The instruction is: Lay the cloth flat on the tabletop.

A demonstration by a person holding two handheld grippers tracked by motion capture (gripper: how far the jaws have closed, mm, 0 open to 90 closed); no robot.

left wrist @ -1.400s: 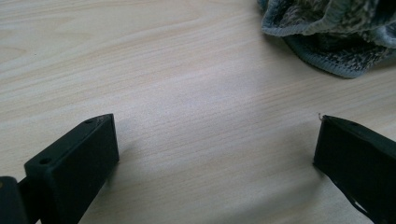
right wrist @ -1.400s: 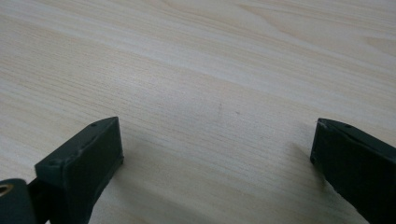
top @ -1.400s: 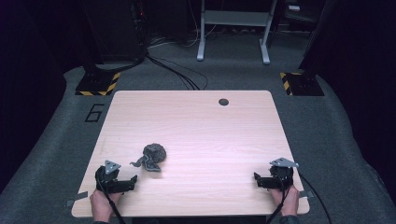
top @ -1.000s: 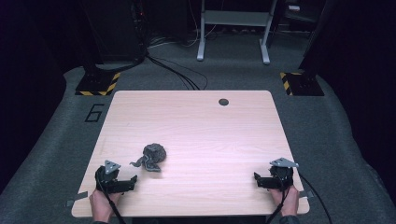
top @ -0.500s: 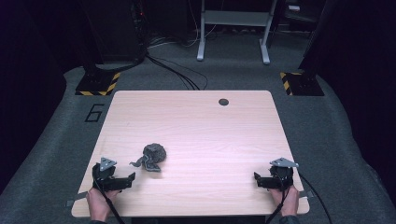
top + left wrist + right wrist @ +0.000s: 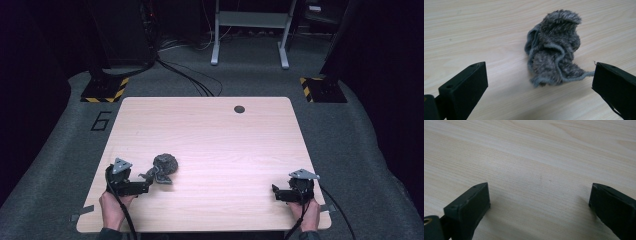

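Both grippers spread wide and gripping nothing: left gripper (image 6: 146,187) near the tabletop's (image 6: 210,125) front left corner, right gripper (image 6: 276,192) near its front right corner, well apart from the left one. Seen through the left gripper view, a crumpled grey fuzzy cloth (image 6: 554,50) lying on the bare wood just ahead of the jaws, slightly toward the right-hand one, untouched.

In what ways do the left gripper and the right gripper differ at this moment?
The left gripper points at a crumpled grey fuzzy cloth lying just ahead of its jaws; the right gripper faces bare wood of the table. The left sits near the table's front left corner, the right near the front right corner. Both have their jaws wide open and hold nothing.
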